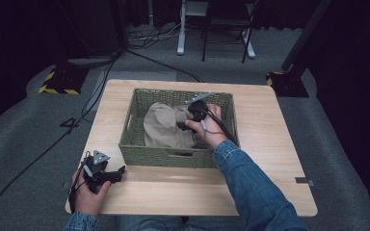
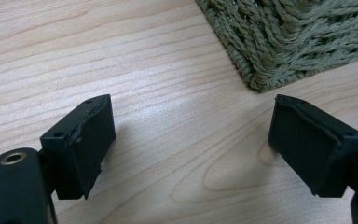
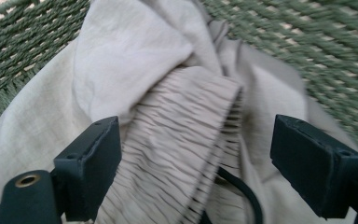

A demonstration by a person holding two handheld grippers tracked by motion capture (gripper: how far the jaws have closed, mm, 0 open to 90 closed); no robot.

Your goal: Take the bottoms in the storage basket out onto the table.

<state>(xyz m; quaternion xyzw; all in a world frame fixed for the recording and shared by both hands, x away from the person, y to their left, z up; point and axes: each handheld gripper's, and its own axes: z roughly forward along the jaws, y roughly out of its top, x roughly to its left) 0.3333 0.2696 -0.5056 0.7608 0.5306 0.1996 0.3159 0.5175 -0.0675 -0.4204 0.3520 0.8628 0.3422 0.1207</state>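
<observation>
A green woven basket [image 1: 135, 147] stands mid-table with a crumpled beige garment [image 1: 163, 126] inside. My right gripper [image 1: 185, 126] reaches down into the basket, open, its jaws either side of the garment's gathered elastic band [image 3: 182, 135] without closing on it. The basket's woven wall [image 3: 317, 51] rises behind the beige garment [image 3: 126, 51]. My left gripper [image 1: 121, 171] rests low over the wooden table near the basket's front left corner, open with nothing between its jaws [image 2: 191, 144]; that basket corner [image 2: 270, 51] lies just ahead of it.
The wooden table [image 1: 270, 159] has bare surface to the right and front of the basket. A cable trails from each gripper. Beyond the table are grey carpet, floor cables, a stand base [image 1: 60, 79] with yellow-black tape and chair legs.
</observation>
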